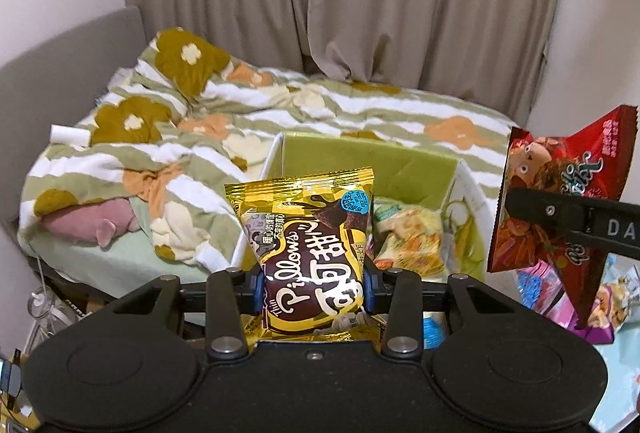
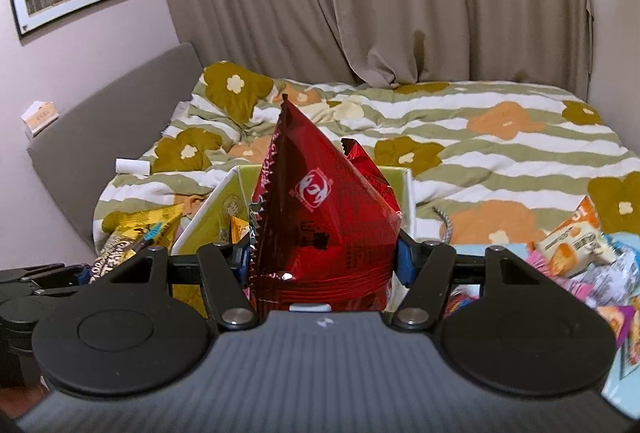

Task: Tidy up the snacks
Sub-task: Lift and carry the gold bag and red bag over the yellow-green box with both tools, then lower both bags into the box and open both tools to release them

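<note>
I have 2 packets in hand: my left hand-held gripper (image 1: 314, 291) pinches the yellow Pillows chocolate snack bag (image 1: 308, 253) by its lower half, and my right hand-held gripper (image 2: 324, 257) clamps the red snack bag (image 2: 320, 229). Both hang just short of the 1 green-lined box (image 1: 360, 157) on the bed (image 1: 360, 109). I judge it best to carry each past the near rim before letting go, beside the 1 packet (image 1: 412, 237) already inside. Several loose packets (image 2: 580, 253) wait at right.

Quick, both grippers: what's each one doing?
Left gripper: closed on the yellow snack bag.
Right gripper: closed on the red snack bag.
</note>
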Motion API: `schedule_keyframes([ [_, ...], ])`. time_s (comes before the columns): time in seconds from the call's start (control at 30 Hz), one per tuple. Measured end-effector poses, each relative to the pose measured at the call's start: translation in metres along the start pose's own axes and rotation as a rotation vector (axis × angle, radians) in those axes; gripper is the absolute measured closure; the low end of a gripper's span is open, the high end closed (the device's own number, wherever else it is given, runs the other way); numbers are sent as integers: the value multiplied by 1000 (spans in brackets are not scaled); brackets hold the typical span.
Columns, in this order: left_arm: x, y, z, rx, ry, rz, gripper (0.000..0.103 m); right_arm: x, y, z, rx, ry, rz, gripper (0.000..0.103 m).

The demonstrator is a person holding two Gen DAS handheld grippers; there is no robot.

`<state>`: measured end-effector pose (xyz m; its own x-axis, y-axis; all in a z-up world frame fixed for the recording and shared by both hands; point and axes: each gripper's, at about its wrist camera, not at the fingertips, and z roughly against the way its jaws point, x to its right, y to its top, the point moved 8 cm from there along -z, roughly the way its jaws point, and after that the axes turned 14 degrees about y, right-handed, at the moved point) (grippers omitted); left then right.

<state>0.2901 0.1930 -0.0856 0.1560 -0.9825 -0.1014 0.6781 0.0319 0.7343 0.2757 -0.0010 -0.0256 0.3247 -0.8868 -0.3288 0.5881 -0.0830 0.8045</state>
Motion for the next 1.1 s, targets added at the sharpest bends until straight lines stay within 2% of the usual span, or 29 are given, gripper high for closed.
schedule_keyframes([
  [0.13, -4, -7, -20, -40, -41, -23, 56, -7, -5, -16, -17, -35, -30, 25],
  [0.17, -4, -9, -24, -49, -54, -23, 49, -7, -7, -18, -21, -42, -35, 25],
  [0.2, -5, -11, -27, -59, -64, -24, 27, -7, -8, -20, -24, -50, -38, 25],
  [0.27, -4, -14, -29, -63, -70, -25, 3, -7, -10, -24, -34, -66, -42, 25],
  [0.33, -4, -16, -24, -47, -79, -23, 3, -7, -11, -27, -42, -77, -47, 25],
  [0.57, -2, -28, -21, -71, -92, -37, 3, -1, -15, -31, -55, -80, -51, 25],
  [0.83, -13, -21, -15, -60, -47, -4, 3, -6, -9, -43, -68, -21, -51, 25],
  [1.1, -11, -8, -25, -56, -5, 9, 3, -5, 5, -79, -93, 23, -15, 24],
])
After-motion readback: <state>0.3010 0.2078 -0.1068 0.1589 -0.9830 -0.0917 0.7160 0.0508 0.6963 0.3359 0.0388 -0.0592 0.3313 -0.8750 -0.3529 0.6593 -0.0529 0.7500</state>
